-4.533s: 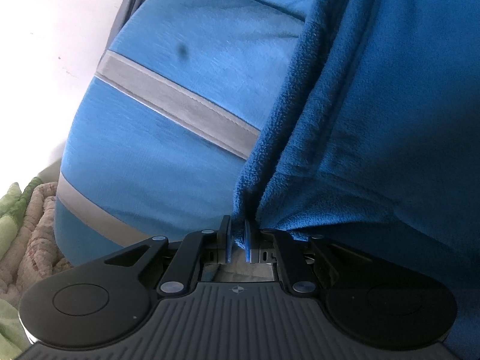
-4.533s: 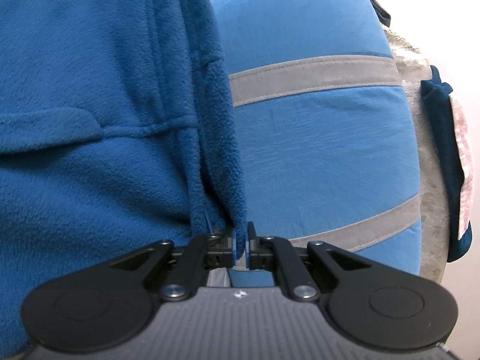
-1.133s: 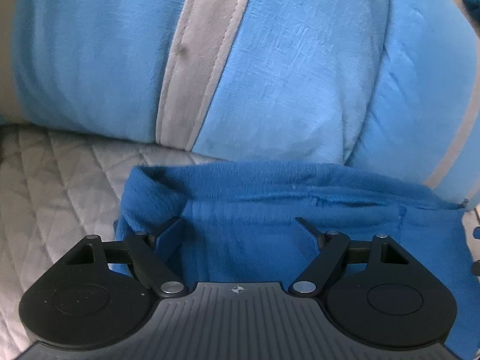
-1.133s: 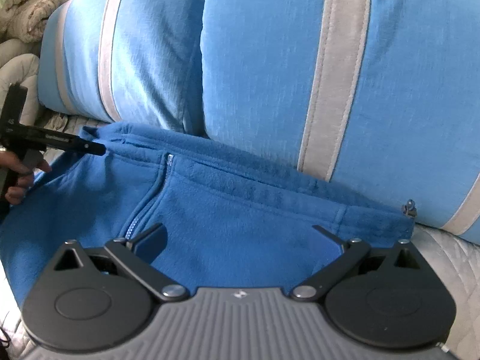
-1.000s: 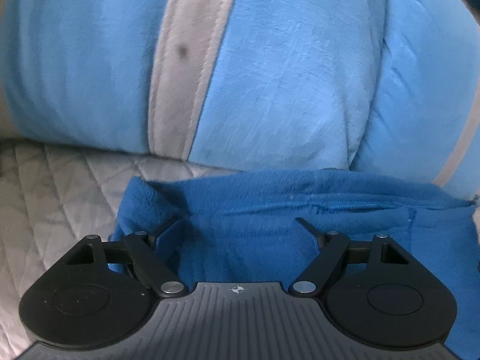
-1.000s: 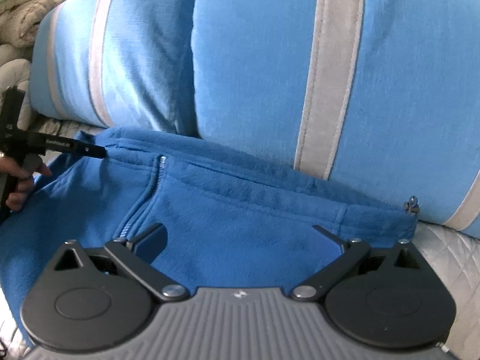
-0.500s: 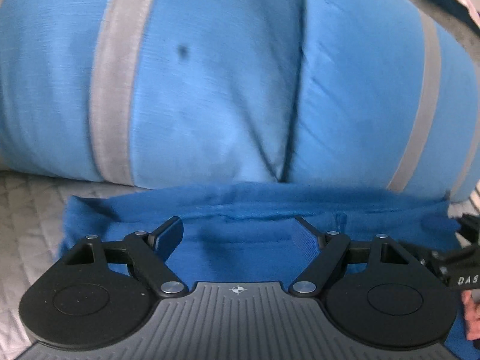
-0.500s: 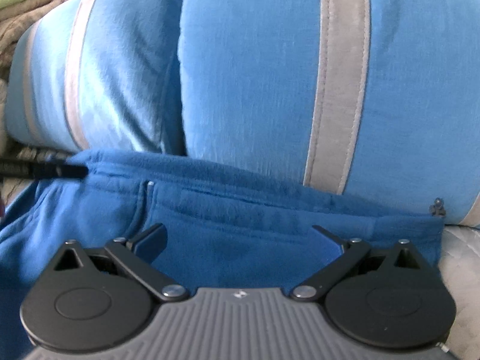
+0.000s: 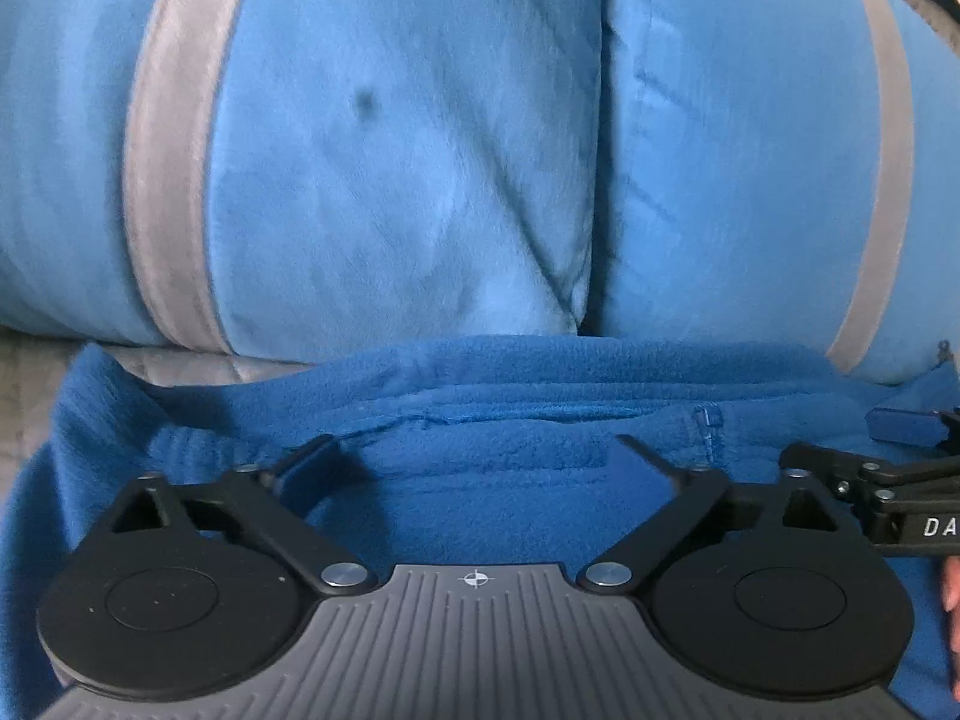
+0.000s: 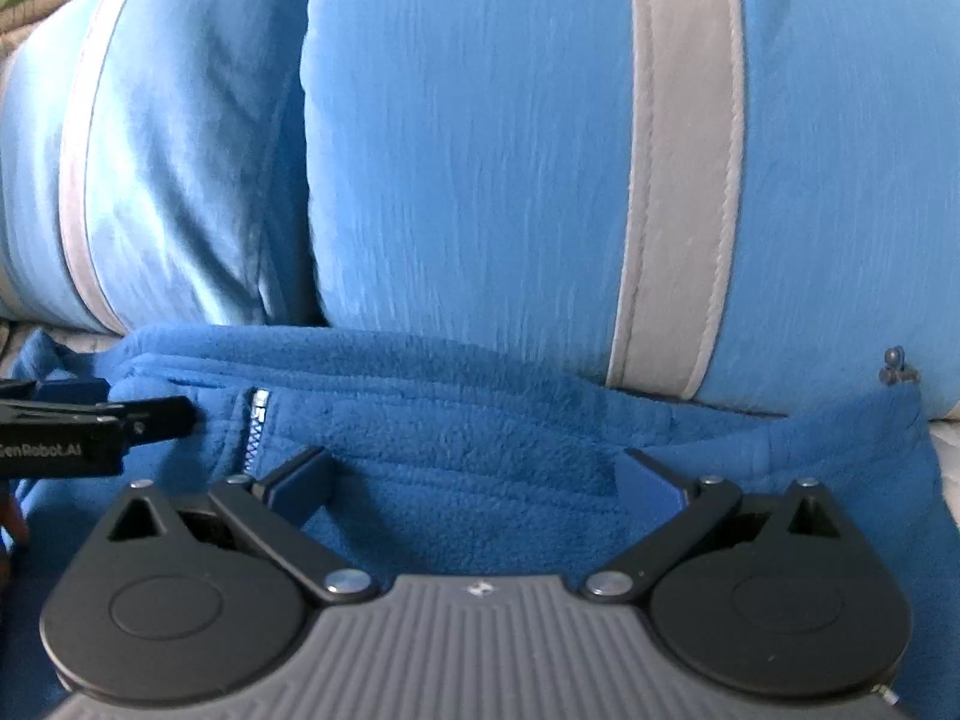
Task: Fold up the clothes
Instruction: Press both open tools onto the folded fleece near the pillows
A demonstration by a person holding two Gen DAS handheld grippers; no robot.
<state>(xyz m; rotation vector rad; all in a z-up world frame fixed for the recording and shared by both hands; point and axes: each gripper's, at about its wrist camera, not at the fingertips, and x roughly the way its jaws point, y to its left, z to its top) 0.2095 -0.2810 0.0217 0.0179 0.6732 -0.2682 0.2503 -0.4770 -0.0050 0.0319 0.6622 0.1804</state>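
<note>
My left claw [image 9: 474, 456] has just been opening and its jaws now stand wide over the fleece [image 9: 492, 480], pads clear of the cloth; my right claw [image 10: 474, 474] gapes just as wide, gripping nothing. The fleece lies flat on the quilt [image 9: 36, 372], its far edge against two striped pillows [image 10: 480, 150].

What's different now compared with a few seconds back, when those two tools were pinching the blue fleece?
Both tools have let go: the left tool and right tool now stand open over the blue fleece jacket, the left's jaws just opening wider. The jacket went from hanging to lying flat. The light-blue grey-striped pillows stay put.
</note>
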